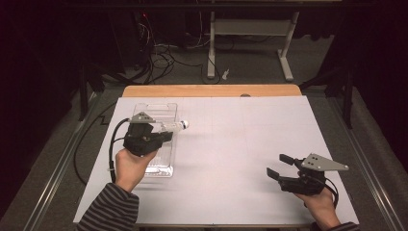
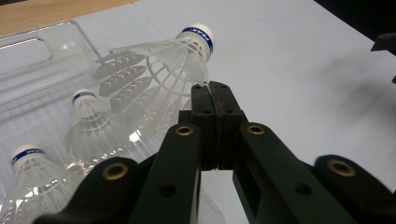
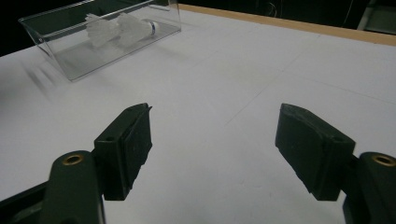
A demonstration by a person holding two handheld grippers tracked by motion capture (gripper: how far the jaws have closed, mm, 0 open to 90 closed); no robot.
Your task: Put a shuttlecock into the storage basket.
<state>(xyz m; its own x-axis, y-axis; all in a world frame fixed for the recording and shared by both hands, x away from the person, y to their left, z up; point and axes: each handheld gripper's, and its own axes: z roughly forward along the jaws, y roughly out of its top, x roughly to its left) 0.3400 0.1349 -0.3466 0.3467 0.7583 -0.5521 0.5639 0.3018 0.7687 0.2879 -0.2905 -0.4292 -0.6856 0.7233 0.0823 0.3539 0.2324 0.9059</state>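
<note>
meanwhile, the left gripper [image 1: 168, 136] hangs over the clear plastic box [image 1: 166, 108] at the left of the white table [image 1: 240, 144], its jaws pinched tight on the edge of the skirt of a white shuttlecock [image 2: 163, 58], whose blue-banded cork points away over the box's right wall, above the table top. inside the box lie two more shuttlecocks [image 2: 91, 123], one just behind the held one and one nearer the camera at the lower left of the left gripper view, both with the same blue band round the cork. the right gripper [image 1: 276, 166] rests well apart near the table's right front corner, jaws spread wide with nothing between them, pointing across bare table toward the box. beyond the table's wooden far edge [image 1: 211, 90], cables [image 1: 163, 60] lie tangled on the floor beside a white desk frame [image 1: 250, 33].
</note>
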